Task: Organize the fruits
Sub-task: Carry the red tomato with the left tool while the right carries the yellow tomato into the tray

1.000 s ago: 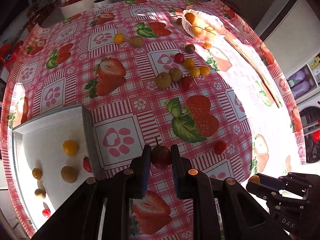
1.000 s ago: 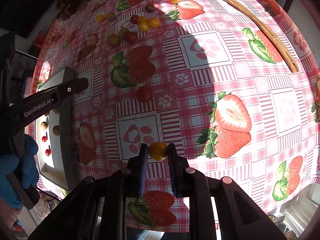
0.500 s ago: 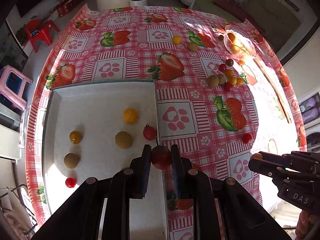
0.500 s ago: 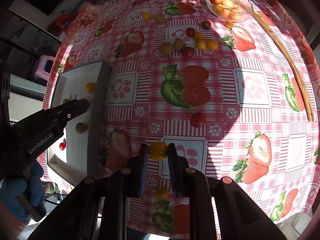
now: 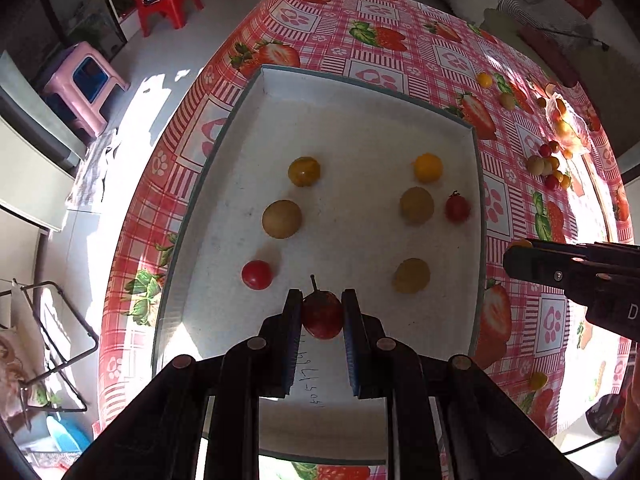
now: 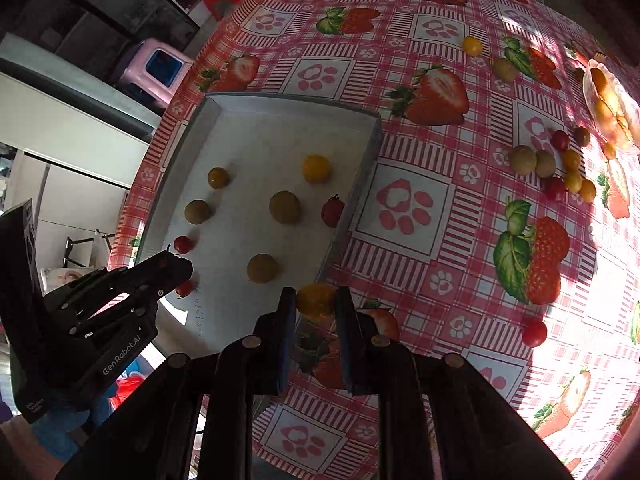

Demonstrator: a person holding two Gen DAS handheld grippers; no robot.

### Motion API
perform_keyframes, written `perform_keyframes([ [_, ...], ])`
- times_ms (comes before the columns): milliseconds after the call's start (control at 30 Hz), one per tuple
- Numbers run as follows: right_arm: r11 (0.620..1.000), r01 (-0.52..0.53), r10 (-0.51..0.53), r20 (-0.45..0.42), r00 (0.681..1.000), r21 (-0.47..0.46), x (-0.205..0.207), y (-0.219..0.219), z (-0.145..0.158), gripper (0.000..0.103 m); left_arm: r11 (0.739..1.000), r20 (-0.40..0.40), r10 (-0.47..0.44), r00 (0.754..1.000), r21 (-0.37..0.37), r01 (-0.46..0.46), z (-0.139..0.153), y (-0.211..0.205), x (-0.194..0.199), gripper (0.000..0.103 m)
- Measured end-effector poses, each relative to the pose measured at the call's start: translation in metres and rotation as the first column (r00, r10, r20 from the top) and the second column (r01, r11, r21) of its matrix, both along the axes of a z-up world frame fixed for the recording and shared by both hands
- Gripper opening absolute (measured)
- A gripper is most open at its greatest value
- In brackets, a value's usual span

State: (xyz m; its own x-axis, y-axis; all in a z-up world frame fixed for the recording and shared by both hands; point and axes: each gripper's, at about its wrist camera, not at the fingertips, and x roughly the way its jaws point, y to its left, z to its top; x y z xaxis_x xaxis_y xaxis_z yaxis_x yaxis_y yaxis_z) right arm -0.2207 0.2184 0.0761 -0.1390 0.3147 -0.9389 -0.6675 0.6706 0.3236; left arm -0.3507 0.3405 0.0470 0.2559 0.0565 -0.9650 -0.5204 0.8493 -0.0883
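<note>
Red fruit: I hold a small red fruit [image 5: 322, 314] low in the middle of the left wrist view. Its thin stem points up the frame, and it hangs over the near part of the white tray [image 5: 360, 92].
Left gripper: my left gripper [image 5: 321, 312] is nearly shut, both pads pressed on the red fruit.
Yellow fruit: I hold a round yellow fruit [image 6: 315, 300] low in the middle of the right wrist view. It is round, so I see no long side. It hangs over the tray's right edge.
Right gripper: my right gripper [image 6: 316, 304] is squeezed narrow on the yellow fruit.
Tray: seven fruits lie in it, red, yellow and brownish.
Tablecloth: the pink strawberry tablecloth [image 6: 404, 204] has more fruits at the upper right, near a bowl [image 6: 608, 108].
</note>
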Motion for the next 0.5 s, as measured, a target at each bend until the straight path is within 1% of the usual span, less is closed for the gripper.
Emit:
perform_keyframes([
  [133, 0.999, -0.042, 0.042, -0.01, 0.999, -0.002, 0.0, 0.028, -0.008, 0.022, 1.0, -0.017, -0.014, 1.0, -0.001, 0.014, -0.012, -0.003, 0.0, 0.021],
  [300, 0.999, -0.054, 0.054, -0.013, 0.998, -0.004, 0.011, 0.059, -0.018, 0.022, 1.0, -0.029, -0.019, 0.999, -0.006, 0.019, -0.023, -0.007, 0.005, 0.021],
  [500, 0.996, -0.089, 0.089, -0.015, 0.996, -0.022, 0.019, 0.093, -0.035, 0.022, 0.999, -0.047, -0.04, 0.998, 0.005, 0.041, -0.032, -0.01, 0.007, 0.021],
])
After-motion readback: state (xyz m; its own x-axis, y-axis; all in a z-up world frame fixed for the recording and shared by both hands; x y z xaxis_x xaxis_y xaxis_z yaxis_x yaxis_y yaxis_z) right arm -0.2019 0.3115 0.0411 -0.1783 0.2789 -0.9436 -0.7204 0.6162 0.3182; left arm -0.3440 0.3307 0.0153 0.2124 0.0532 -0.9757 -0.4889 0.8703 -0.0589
